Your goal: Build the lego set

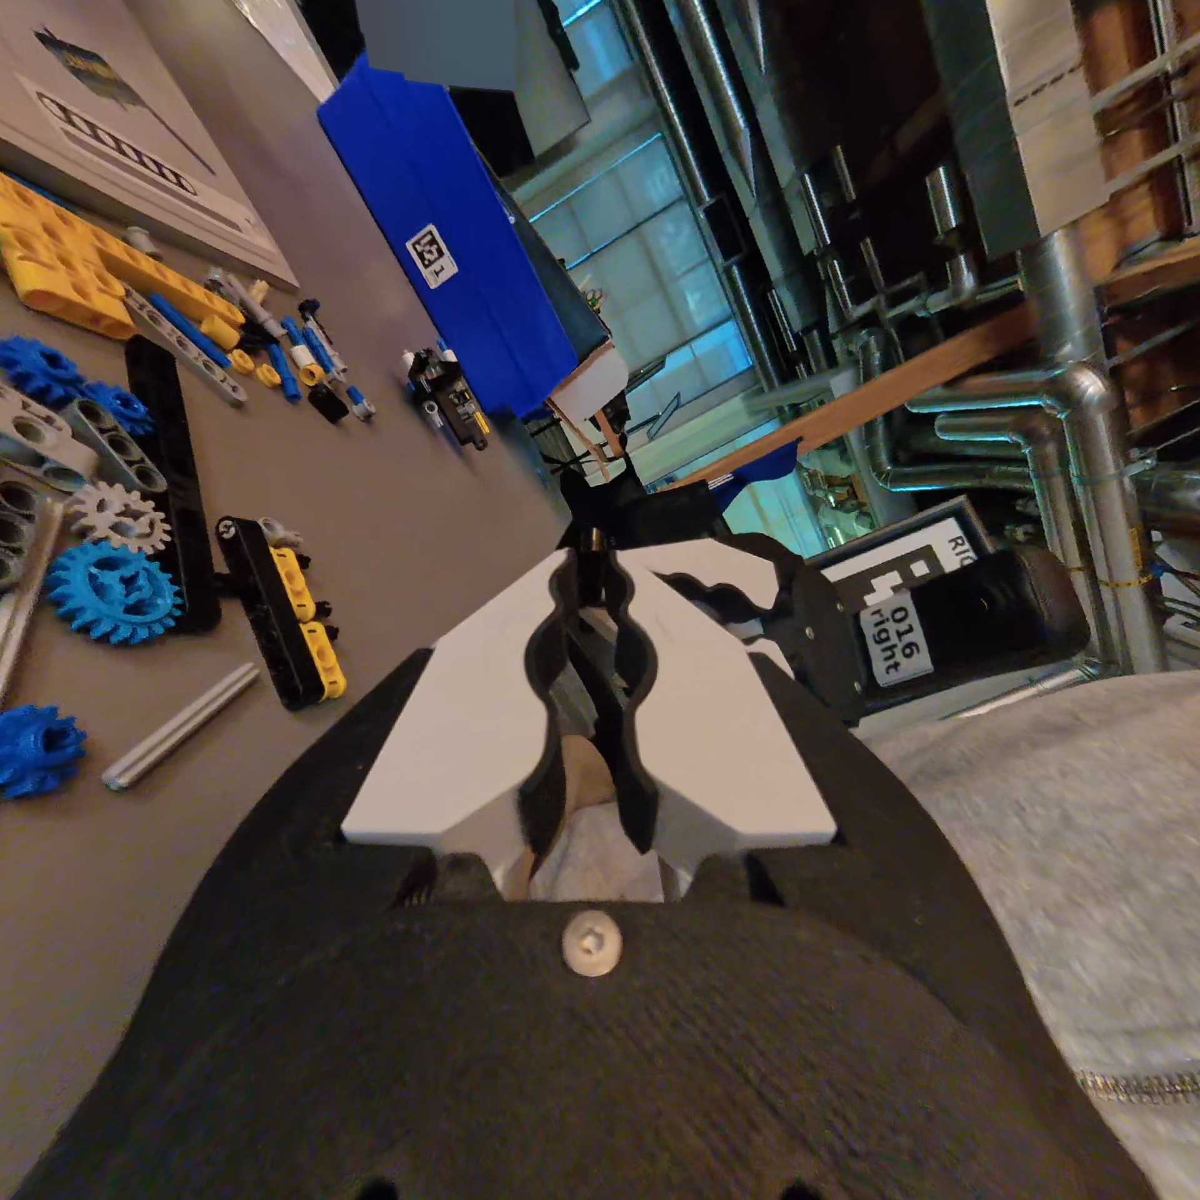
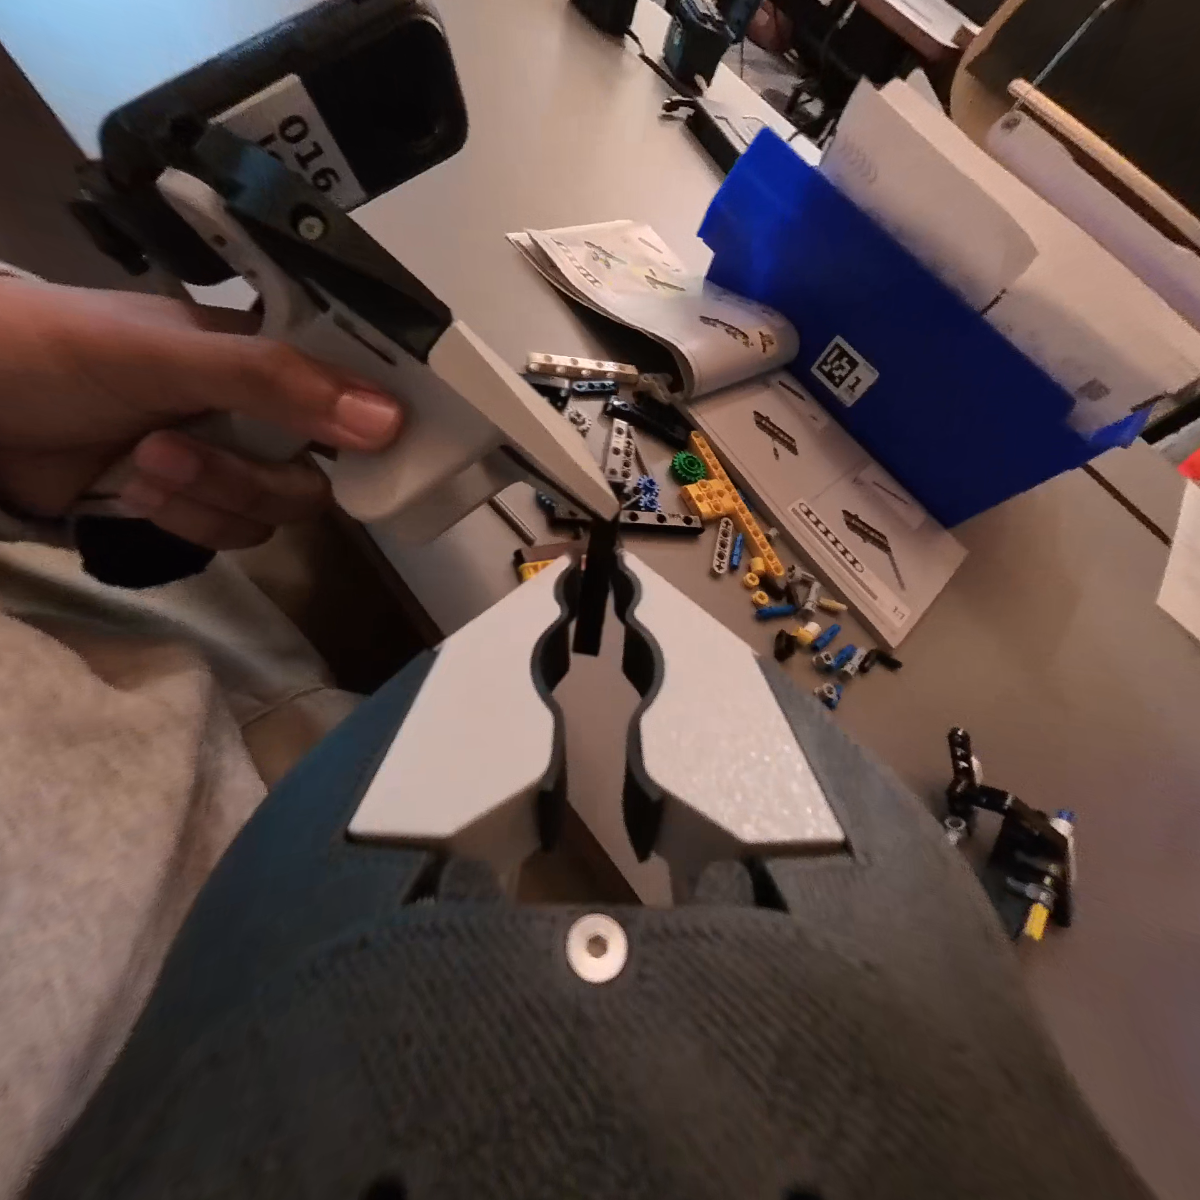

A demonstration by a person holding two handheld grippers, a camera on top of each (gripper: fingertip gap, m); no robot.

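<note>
My right gripper is shut on a thin black beam that sticks up between its fingertips above the table. My left gripper is shut on a small black pin. In the right wrist view the left gripper comes in from the upper left, and its tip meets the beam's top end. In the left wrist view the right gripper crosses just right of my fingertips, with the black beam beyond them. Exact contact between pin and beam is hidden.
Loose yellow beams, blue gears, a grey axle and a black-and-yellow subassembly lie on the grey table. Another small black assembly sits right. A blue bin and an instruction booklet lie behind. A hand holds the left gripper. The grippers are tip to tip, or close to it. From either gripper's tips it is about 10 cm to the grey axle. Seen from the right wrist view as well.
</note>
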